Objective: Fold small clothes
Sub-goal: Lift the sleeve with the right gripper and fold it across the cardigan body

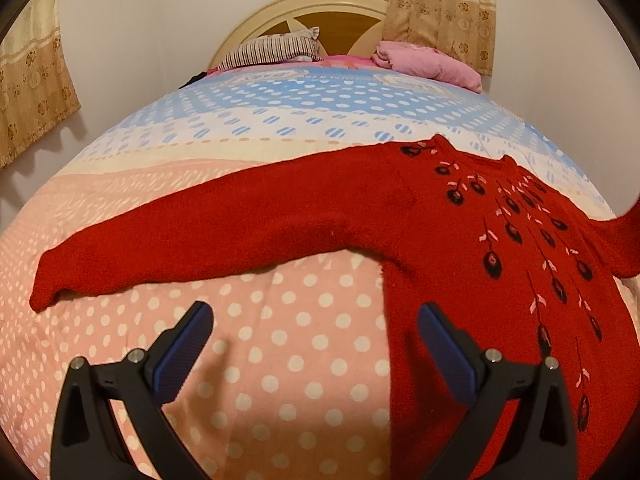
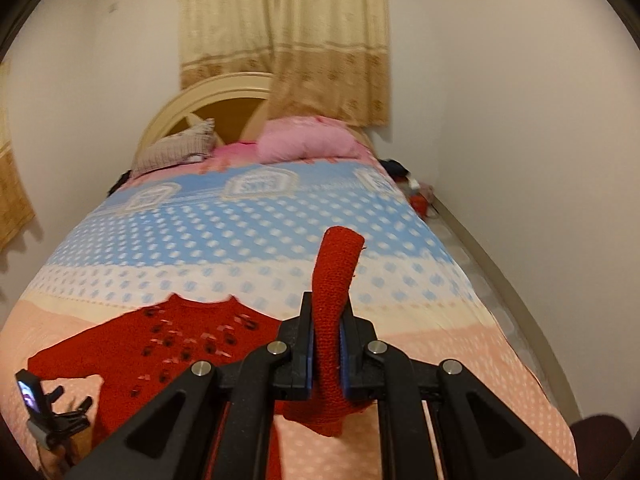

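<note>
Red sweater [image 1: 460, 240] lying face up on the bed [image 1: 280, 360], body toward the bed's near right side, neckline toward the headboard [image 1: 332, 12]. One sleeve [image 1: 180, 240] stretches flat toward the bed's left edge; the other sleeve [image 2: 332, 300] is raised off the bed, its cuff standing above the jaws of the right hand-held gripper [image 2: 327, 344], which is clamped narrow on the knit.

Step in hand, as judged: folding the raised sleeve inward over the body. Done well, the sleeve is carried across the embroidered chest so that the crease falls along the shoulder line, kept taut enough not to twist, and laid flat before the jaws let go; the body should not be dragged from its place.

Left hand-held gripper [image 1: 316, 344]: jaws wide, nothing between them, hovering above the bed just beside the sweater's side edge, pointing steeply down. It seems placed to pin the body or take the flat sleeve next. The right hand-held gripper points forward and down, toward the headboard.
</note>
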A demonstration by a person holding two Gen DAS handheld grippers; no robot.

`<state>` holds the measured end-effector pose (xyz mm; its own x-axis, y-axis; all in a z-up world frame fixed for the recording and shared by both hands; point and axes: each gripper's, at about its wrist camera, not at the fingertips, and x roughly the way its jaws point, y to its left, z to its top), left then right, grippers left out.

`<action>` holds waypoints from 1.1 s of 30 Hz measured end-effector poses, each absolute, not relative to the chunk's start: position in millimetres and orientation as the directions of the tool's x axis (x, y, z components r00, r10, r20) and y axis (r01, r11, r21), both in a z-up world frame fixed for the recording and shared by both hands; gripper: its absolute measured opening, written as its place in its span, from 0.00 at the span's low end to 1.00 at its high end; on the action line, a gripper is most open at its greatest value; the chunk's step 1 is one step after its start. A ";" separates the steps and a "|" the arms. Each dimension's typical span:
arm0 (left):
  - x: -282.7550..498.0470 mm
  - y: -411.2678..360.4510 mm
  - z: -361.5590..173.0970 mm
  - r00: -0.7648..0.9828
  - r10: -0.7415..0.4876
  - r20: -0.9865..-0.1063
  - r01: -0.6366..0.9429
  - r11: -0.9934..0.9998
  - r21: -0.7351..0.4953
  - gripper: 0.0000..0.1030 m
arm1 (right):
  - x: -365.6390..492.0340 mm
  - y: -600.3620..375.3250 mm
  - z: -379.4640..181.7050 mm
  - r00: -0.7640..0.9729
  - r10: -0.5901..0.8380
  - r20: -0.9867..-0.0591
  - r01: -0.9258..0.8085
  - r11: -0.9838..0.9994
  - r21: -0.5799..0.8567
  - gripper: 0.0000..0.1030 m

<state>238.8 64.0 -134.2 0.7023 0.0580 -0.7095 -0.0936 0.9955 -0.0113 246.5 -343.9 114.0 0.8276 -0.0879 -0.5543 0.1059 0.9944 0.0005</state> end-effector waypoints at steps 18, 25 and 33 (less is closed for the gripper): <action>225.9 97.9 -146.1 0.696 0.038 -0.717 -0.134 0.988 -0.078 1.00 | 329.4 -99.3 38.1 0.759 0.149 -0.634 -0.258 0.962 -0.083 0.09; 220.9 97.1 -147.5 0.697 0.028 -0.717 -0.110 0.991 -0.069 1.00 | 368.2 -29.0 -90.0 0.571 0.233 -0.787 -0.387 0.922 -0.007 0.54; 216.7 97.5 -129.9 0.718 -0.045 -0.694 -0.027 0.995 -0.092 1.00 | 314.2 -108.5 -94.7 0.534 0.342 -0.773 -0.407 0.906 0.119 0.55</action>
<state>216.7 97.5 -129.9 0.7183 -0.0447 -0.6943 -0.0274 0.9953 -0.0924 314.2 -108.5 -94.7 0.5340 0.3416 -0.7734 -0.4070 0.9057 0.1190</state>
